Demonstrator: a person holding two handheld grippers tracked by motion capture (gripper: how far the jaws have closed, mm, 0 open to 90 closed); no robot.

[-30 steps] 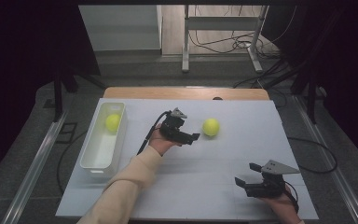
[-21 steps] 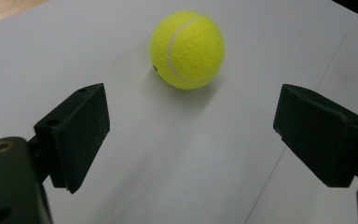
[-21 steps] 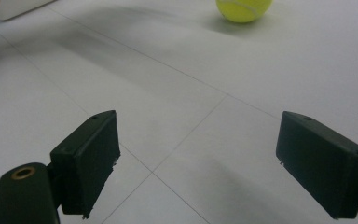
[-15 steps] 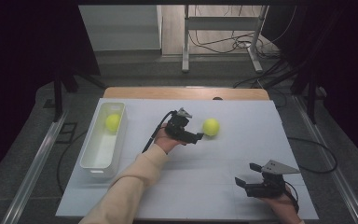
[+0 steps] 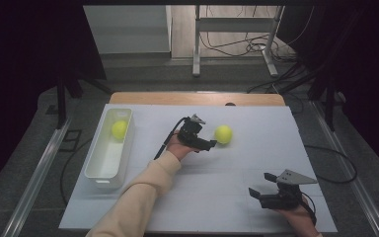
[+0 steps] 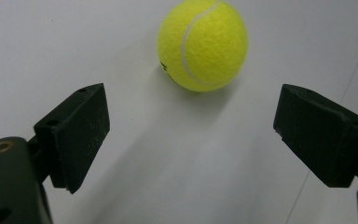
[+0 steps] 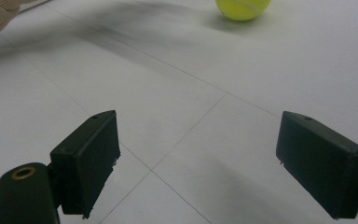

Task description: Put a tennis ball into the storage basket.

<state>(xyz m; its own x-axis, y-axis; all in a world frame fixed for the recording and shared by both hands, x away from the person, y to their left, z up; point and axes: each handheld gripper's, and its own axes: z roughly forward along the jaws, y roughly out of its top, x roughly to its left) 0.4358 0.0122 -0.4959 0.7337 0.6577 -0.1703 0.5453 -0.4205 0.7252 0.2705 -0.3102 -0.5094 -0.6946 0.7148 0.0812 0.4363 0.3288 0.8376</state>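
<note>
A yellow tennis ball [image 5: 223, 134] lies on the white table top [image 5: 237, 173] right of centre. My left gripper [image 5: 210, 143] is just left of it, open, its jaws pointing at the ball. In the left gripper view the ball [image 6: 203, 44] lies a little beyond the two spread jaws, touching neither. A second yellow ball [image 5: 119, 129] rests in the far end of a white bin [image 5: 102, 170] at the left. Low at the front right, my right gripper [image 5: 255, 196] stands open over bare table. The right gripper view has the loose ball [image 7: 242, 9] far off at the top edge.
The person's cream sleeve [image 5: 133, 200] crosses the front middle of the table. A black cable [image 5: 167, 139] trails from the left gripper. Behind the table are a metal stand [image 5: 234, 44] and floor cables. Dark floor drops away on both sides.
My left gripper has moved to the right and slightly down, closer to the loose ball. Its jaws stay spread. The right gripper has stayed put.
</note>
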